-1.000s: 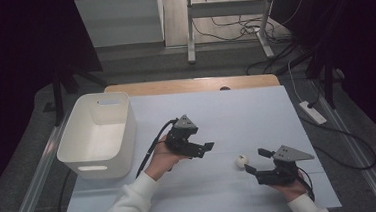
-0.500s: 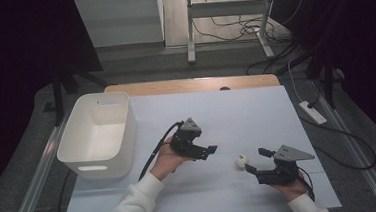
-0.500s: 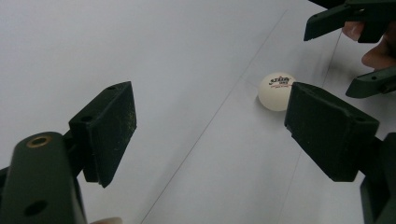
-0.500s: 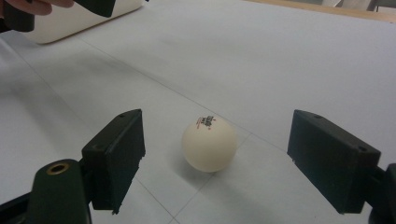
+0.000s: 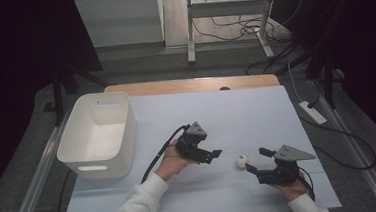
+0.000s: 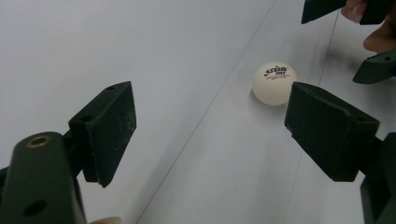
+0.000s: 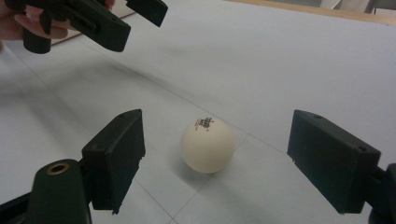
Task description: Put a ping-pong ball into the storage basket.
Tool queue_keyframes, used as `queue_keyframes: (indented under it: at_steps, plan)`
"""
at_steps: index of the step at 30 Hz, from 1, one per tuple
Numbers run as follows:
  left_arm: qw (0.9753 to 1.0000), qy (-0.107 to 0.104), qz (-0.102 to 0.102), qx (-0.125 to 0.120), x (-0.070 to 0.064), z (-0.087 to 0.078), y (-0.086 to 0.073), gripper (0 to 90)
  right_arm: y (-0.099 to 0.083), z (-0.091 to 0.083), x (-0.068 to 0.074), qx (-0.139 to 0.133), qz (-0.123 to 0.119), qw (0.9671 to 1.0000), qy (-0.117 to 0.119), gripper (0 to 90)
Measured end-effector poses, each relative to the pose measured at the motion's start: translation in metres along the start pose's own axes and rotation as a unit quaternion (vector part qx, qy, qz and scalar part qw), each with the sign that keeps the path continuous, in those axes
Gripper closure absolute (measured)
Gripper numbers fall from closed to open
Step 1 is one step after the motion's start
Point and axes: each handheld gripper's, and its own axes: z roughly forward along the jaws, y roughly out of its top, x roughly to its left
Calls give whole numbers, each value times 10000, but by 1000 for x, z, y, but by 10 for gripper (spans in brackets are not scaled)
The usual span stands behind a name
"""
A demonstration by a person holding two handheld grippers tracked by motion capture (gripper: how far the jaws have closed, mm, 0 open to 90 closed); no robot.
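Where the white sheet shows a fold line, your target sits alone:
Ball: the white table-tennis ball (image 5: pixel 242 160) lies on the sheet toward the near right of the table (image 5: pixel 256 106), touching neither gripper.
Print: red lettering and a small red logo mark the ball's (image 6: pixel 275 83) upper face; in the left gripper view it seems to read "DHS", with a smaller line beneath too fine to read.
Right gripper: your right gripper (image 5: pixel 258 160) is spread wide, with the ball (image 7: pixel 208 144) just ahead of the gap between its jaws.
Left gripper: your left gripper (image 5: pixel 214 155) is also released and grasps nothing; it sits just left of the ball, pointing at it.
Gap: the two grippers face each other across the ball, close together.
Bin: the white bin (image 5: pixel 98 135) stands well apart at the left, near that edge.
Open room: bare sheet stretches behind the ball to the wooden far edge; the near and right edges lie closer to your right hand (image 5: pixel 292 188).
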Motion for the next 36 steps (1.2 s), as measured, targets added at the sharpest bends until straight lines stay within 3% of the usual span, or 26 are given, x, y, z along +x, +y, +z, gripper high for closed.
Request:
queue_keyframes:
  at_steps: [15, 36]
  plan:
    - [9998, -118, 130, 127, -1, 21, -6, 179, 0, 0, 0, 2, -12, 10000, 4, 188]
    - [9989, -310, 250, 228, -11, 34, -4, 180, 1, -2, 0, -42, -4, 10000, 5, 188]
